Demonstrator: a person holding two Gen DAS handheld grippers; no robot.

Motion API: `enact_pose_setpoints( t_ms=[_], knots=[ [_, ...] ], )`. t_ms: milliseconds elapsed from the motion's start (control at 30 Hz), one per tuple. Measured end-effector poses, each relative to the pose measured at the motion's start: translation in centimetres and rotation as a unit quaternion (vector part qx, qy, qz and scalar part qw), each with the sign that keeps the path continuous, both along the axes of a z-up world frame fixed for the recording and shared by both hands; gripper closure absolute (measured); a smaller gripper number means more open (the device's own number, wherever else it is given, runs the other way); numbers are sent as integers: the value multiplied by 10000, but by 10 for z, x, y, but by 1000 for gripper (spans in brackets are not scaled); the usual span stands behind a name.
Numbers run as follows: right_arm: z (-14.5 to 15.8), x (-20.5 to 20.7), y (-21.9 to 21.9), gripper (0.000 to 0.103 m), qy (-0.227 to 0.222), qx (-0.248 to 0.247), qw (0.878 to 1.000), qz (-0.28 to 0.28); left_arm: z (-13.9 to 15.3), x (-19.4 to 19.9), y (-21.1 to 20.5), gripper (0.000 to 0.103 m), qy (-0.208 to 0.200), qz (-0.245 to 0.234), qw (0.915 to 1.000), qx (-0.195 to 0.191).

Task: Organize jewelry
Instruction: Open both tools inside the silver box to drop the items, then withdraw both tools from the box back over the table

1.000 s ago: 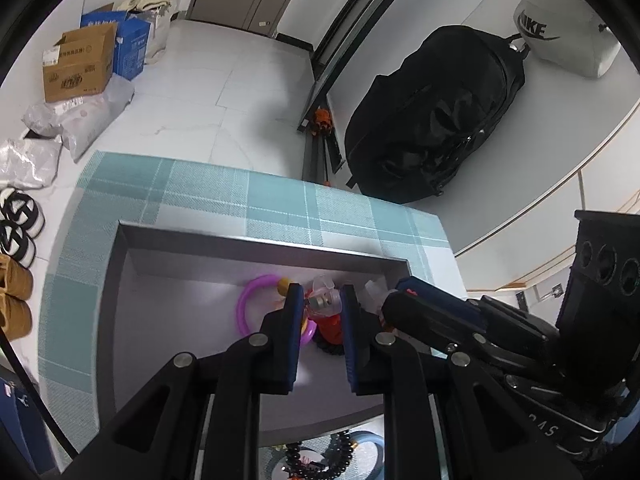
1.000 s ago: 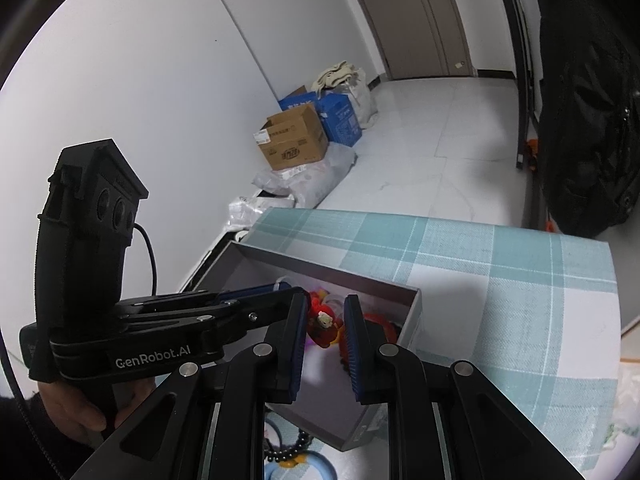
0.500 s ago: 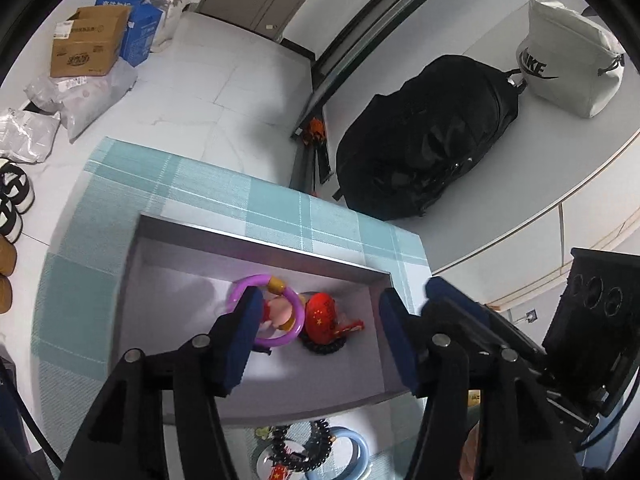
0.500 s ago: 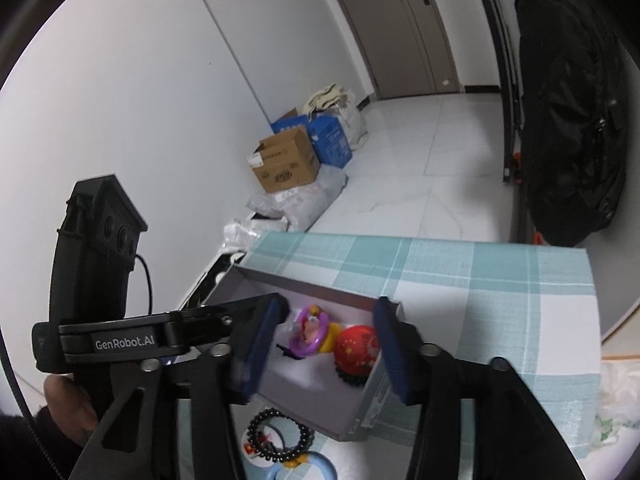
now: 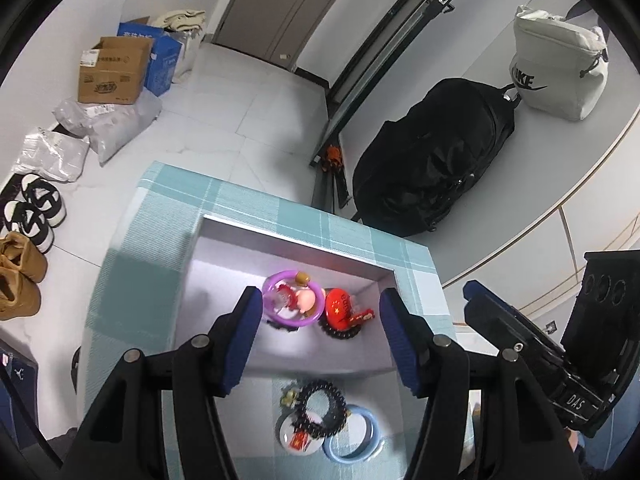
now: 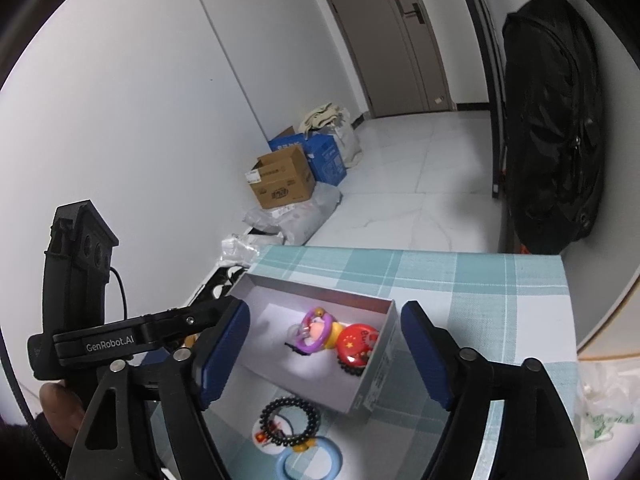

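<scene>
A grey open box (image 5: pixel 224 292) (image 6: pixel 376 376) stands on the checked teal cloth. In it lie a purple ring (image 5: pixel 294 299) (image 6: pixel 316 330) with a pink charm and a red badge (image 5: pixel 338 309) (image 6: pixel 358 342) on dark beads. In front of the box lie a black bead bracelet (image 5: pixel 322 404) (image 6: pixel 290 420), a light blue bangle (image 5: pixel 352 432) (image 6: pixel 310 460) and a white round badge (image 5: pixel 296 434). My left gripper (image 5: pixel 320 336) is open and empty above the box. My right gripper (image 6: pixel 324 354) is open and empty above the box's near side.
The table's far edge (image 5: pixel 280 196) drops to a white tiled floor with cardboard boxes (image 5: pixel 114 70), parcels and shoes (image 5: pixel 28 216). A black backpack (image 5: pixel 432 168) leans at the right wall. A plastic bag (image 6: pixel 604 408) lies at the table's right edge.
Both grippers were shut over the items in the box; they have opened, let the items go, and pulled up and back from the box.
</scene>
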State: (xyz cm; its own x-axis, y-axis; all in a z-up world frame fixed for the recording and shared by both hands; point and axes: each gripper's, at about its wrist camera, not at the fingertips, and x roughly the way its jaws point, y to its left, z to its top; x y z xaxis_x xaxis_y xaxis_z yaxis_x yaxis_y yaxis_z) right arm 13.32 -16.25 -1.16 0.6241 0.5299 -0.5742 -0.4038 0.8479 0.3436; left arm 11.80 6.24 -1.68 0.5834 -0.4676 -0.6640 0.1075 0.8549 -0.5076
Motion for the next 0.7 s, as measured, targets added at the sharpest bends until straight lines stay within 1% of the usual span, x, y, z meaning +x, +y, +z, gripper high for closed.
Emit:
enact_pose_setpoints(
  t_ms=[167, 300, 367, 500, 567, 700],
  knots=[
    [-2, -10, 3, 20, 73, -58, 10000, 8, 1, -15, 1, 47, -64, 39, 9999, 127],
    [-3, -16, 0, 18, 136, -108, 9998, -82, -4, -25, 7, 47, 109, 199, 9997, -11],
    [-1, -19, -2, 18, 156, -101, 9998, -95, -4, -30, 7, 47, 126, 295, 9994, 143],
    [0, -28, -5, 13, 128, -106, 9997, -178, -2, -46, 3, 46, 78, 583, 9957, 720],
    [-3, -34, -6, 13, 217, -106, 9995, -219, 0, -57, -1, 46, -13, 686, 9937, 887],
    [-19, -45, -2, 12, 589, -53, 9980, -199, -2, -68, -11, 46, 10, 667, 9911, 1151]
  ],
)
